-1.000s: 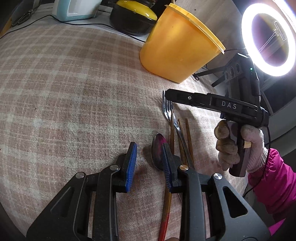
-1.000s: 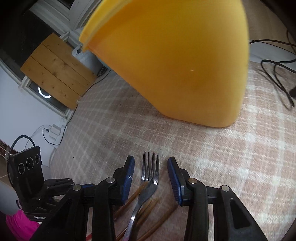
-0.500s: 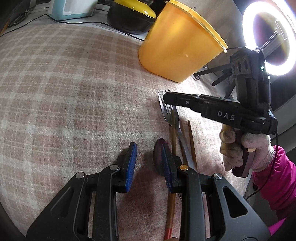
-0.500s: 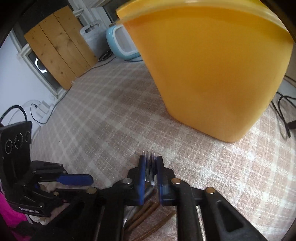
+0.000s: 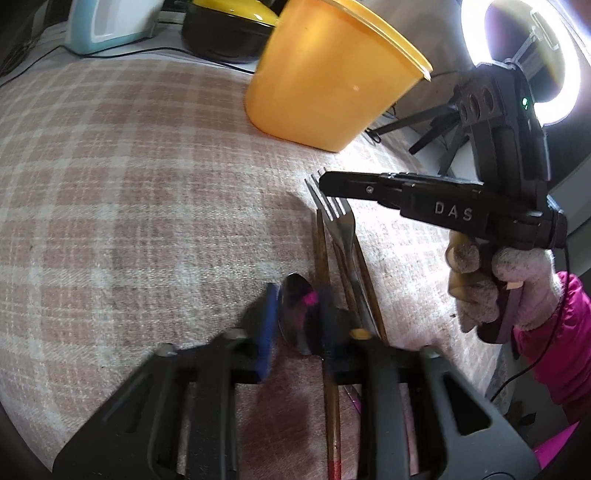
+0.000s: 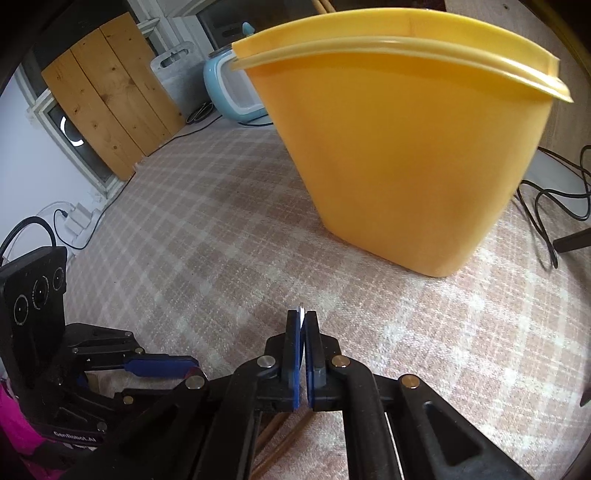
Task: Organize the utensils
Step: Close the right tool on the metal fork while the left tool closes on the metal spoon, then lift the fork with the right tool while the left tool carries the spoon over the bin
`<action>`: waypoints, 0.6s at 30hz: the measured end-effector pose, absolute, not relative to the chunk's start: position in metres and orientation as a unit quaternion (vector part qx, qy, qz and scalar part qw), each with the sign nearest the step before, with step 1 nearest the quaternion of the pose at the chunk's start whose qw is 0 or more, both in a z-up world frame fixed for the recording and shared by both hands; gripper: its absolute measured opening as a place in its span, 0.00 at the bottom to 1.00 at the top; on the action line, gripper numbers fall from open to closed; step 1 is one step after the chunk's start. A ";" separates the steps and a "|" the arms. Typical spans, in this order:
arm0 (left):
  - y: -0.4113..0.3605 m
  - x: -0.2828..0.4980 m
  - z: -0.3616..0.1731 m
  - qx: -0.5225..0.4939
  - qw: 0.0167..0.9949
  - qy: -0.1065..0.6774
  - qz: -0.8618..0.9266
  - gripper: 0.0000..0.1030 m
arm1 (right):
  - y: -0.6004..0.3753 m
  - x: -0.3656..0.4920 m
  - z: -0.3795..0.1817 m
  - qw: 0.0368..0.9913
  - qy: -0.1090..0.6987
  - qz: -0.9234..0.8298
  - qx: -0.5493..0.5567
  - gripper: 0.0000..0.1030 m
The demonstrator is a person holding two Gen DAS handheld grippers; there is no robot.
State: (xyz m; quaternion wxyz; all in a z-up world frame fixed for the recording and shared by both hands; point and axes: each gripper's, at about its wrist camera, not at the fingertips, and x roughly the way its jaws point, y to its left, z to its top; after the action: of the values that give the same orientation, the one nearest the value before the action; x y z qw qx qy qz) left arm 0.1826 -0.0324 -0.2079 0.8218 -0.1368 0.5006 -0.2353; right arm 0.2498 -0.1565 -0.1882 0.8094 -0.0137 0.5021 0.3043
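Note:
A steel spoon (image 5: 297,314) lies on the checked cloth, its bowl between the blurred blue pads of my left gripper (image 5: 297,323). Those jaws are closing and the pads sit against the bowl's two edges. Just beyond it a steel fork (image 5: 341,225) lies among brown chopsticks (image 5: 320,258). My right gripper (image 5: 325,184) (image 6: 303,321) is shut on the fork's tines; a thin sliver of metal (image 6: 301,308) shows between its pads. The tall yellow bin (image 5: 325,81) (image 6: 399,147) stands upright a little past the fork.
A gloved hand (image 5: 498,288) in a pink sleeve holds the right gripper. A ring light (image 5: 569,55) stands at the right edge. A black pot with a yellow lid (image 5: 229,26) and a pale blue appliance (image 5: 110,22) sit behind the cloth. Cables (image 6: 554,195) trail right of the bin.
The right jaws closed from wide apart onto the fork's tines. My left gripper slid right until the spoon's bowl lay between its pads, and its jaws narrowed.

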 end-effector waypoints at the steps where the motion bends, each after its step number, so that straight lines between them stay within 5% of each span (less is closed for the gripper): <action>1: -0.037 0.183 -0.209 -0.128 0.822 0.503 -0.234 0.05 | -0.157 0.249 -0.188 0.810 0.502 0.302 -0.013 0.00; 18: -0.033 0.173 -0.181 -0.088 0.854 0.467 -0.209 0.00 | -0.188 0.228 -0.152 0.836 0.471 0.281 0.012 0.00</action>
State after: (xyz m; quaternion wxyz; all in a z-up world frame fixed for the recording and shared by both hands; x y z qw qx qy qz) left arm 0.1729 -0.0331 -0.1808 0.8545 -0.0882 0.4673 -0.2093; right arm 0.2281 -0.1879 -0.1523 0.8361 0.0116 0.4709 0.2811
